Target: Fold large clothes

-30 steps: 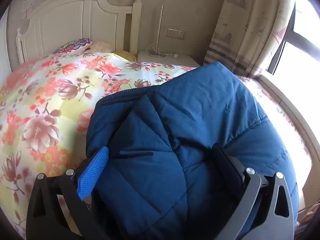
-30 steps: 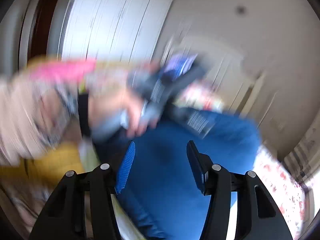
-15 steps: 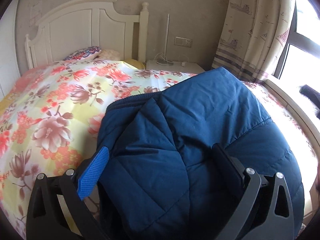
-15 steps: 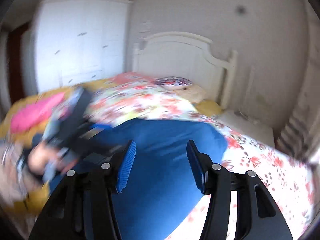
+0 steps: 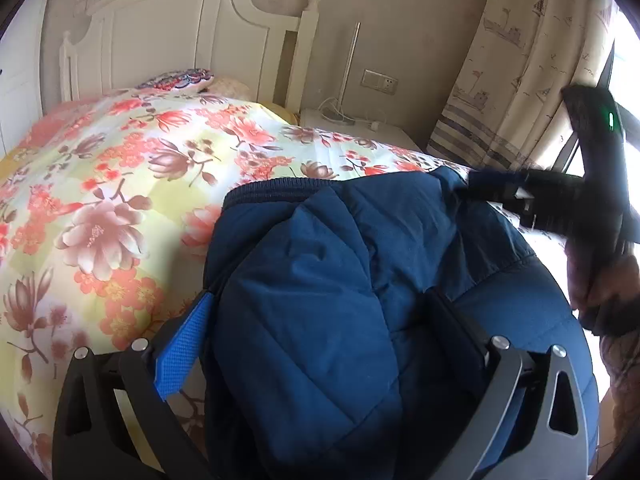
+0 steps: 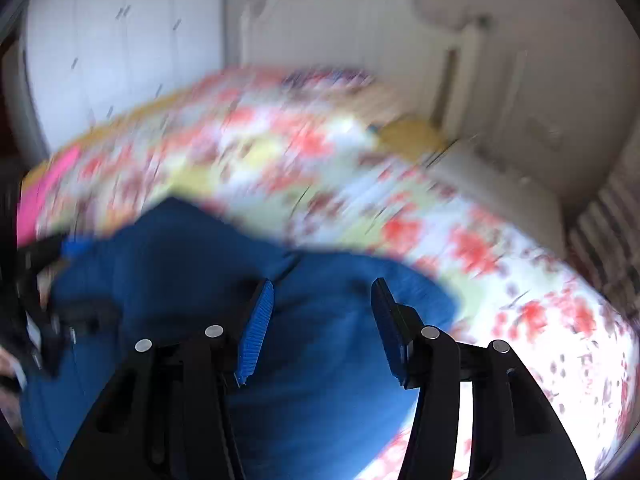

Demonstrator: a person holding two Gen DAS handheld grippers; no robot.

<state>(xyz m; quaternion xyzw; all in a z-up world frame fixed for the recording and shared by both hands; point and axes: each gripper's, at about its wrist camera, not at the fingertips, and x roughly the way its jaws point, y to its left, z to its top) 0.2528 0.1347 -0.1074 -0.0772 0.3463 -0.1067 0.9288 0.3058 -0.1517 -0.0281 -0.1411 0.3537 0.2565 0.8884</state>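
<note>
A dark blue quilted jacket (image 5: 360, 264) lies folded over on a floral bedspread (image 5: 120, 184). My left gripper (image 5: 320, 308) stands wide open around a raised fold of the jacket; fabric fills the gap between the fingers. My right gripper (image 6: 322, 292) is open and empty just above the jacket (image 6: 320, 360); this view is motion-blurred. In the left wrist view the right gripper (image 5: 492, 188) shows at the jacket's far right corner. In the right wrist view the left gripper (image 6: 40, 312) shows at the left edge.
A white headboard (image 5: 172, 36) and pillows (image 5: 180, 78) stand at the far end of the bed. A white nightstand (image 5: 352, 130) and a curtain (image 5: 520, 60) are at the right. A white wardrobe (image 6: 120, 40) stands left of the bed.
My right gripper swung around over the jacket and now sits at its far right corner in the left wrist view. The left gripper pulled back slightly, still astride the fold.
</note>
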